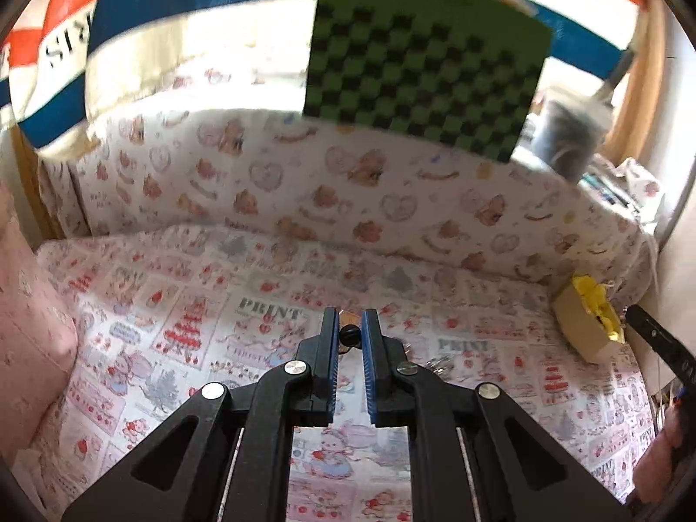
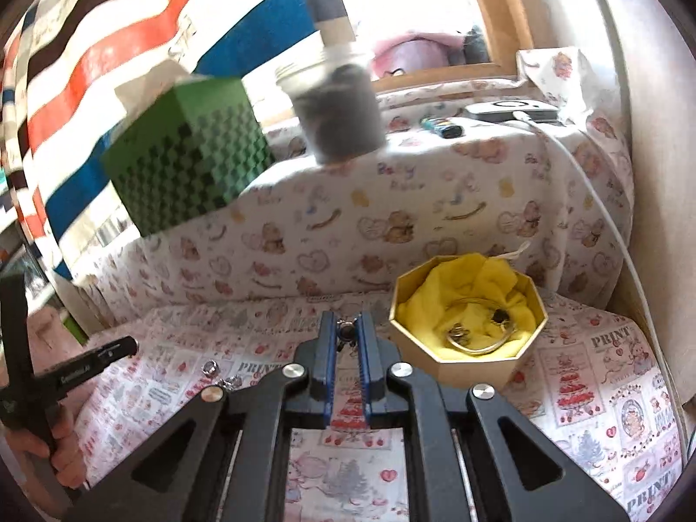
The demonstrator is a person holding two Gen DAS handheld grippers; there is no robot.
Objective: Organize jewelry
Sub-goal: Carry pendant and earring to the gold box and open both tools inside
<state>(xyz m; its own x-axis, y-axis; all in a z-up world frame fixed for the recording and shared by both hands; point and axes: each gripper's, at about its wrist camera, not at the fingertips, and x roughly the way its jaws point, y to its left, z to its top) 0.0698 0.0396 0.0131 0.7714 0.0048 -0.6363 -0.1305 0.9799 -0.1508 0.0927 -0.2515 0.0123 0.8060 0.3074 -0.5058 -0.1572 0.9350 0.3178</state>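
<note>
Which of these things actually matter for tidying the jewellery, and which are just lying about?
Part of the job:
- small jewellery piece pinched in the right gripper
- dark piece in the left gripper
- octagonal box lined with yellow cloth
- loose silver pieces on the printed cloth

Just lying about:
- green checkered box
- grey jar
- white cable

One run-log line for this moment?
right gripper: shut on small ring-like piece | left gripper: shut on dark piece | box: holds jewelry

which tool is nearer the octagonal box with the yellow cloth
Right. The right tool, shut on a small metal piece, sits just left of the octagonal cardboard box. In the left wrist view the left tool is well left of it.
</note>
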